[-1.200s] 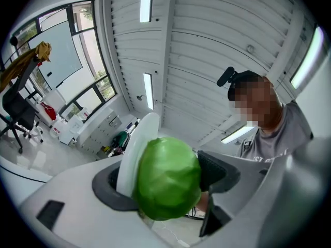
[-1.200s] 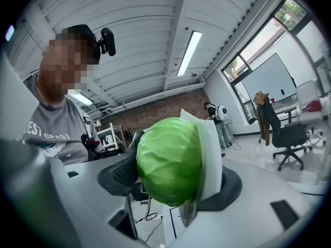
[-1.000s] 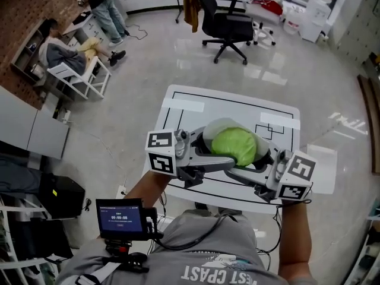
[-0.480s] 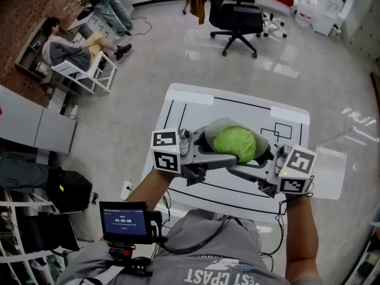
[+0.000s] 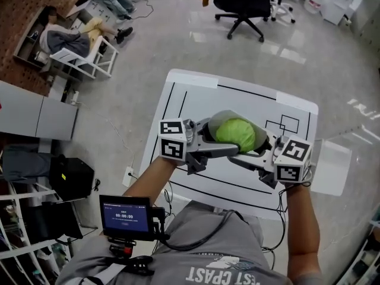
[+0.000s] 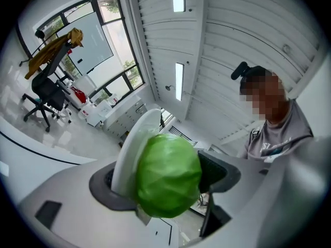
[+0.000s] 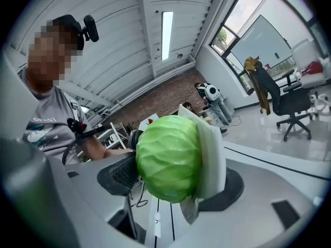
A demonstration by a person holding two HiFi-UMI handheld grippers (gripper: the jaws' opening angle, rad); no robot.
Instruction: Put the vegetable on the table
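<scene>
A round green cabbage [image 5: 236, 134] with a white outer leaf or sheet [image 5: 221, 120] on its far side hangs above the white table [image 5: 196, 94], over its near half. My left gripper [image 5: 221, 142] comes in from the left and my right gripper [image 5: 254, 148] from the right. Both have their jaws wide and pressed on the cabbage. In the left gripper view the cabbage [image 6: 168, 174] fills the gap between the jaws. The right gripper view shows the same cabbage [image 7: 168, 158] against the dark pad [image 7: 120, 175].
Black lines mark the table top. A black office chair [image 5: 243, 5] stands beyond it. A seated person [image 5: 62, 40] and a white chair are at the far left. A grey cabinet [image 5: 35, 117], a black box [image 5: 71, 177] and a small screen [image 5: 124, 214] lie at my left.
Both grippers have carried the cabbage forward over the table and lower toward it. Their hold on it looks the same.
</scene>
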